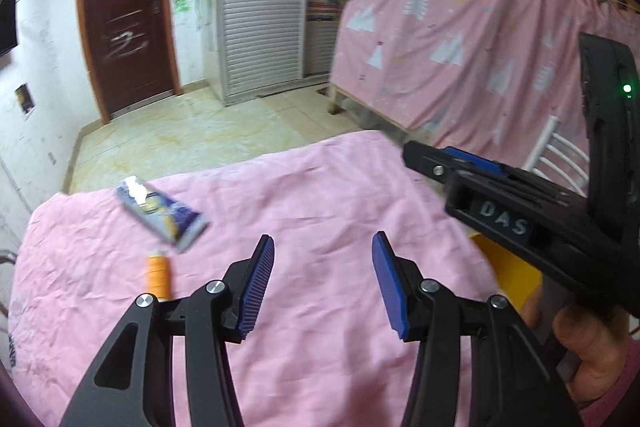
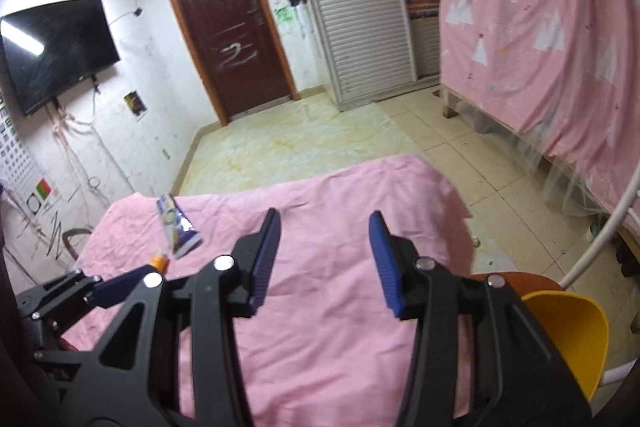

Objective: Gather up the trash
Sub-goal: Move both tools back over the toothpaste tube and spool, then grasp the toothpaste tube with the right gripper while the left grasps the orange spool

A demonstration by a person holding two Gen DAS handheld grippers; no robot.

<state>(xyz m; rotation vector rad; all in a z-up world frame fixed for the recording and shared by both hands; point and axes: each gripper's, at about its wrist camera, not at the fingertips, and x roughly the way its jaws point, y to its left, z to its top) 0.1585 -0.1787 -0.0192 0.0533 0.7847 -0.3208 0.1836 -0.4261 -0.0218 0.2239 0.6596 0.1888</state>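
A blue and white wrapper (image 1: 162,213) lies on the pink cloth (image 1: 320,211) at the far left; it also shows in the right wrist view (image 2: 178,227). An orange spool-like bottle (image 1: 157,273) lies just in front of it, partly hidden in the right wrist view (image 2: 159,262). My left gripper (image 1: 322,285) is open and empty above the cloth, right of both items. My right gripper (image 2: 324,261) is open and empty over the cloth's middle; it shows from the side in the left wrist view (image 1: 460,167).
A yellow chair seat (image 2: 568,331) stands at the table's right edge, with a white chair frame (image 2: 600,239) behind. A bunk bed draped in pink fabric (image 2: 560,27) fills the right. Tiled floor (image 2: 320,139), a brown door (image 2: 232,39) and a wall television (image 2: 56,51) lie beyond.
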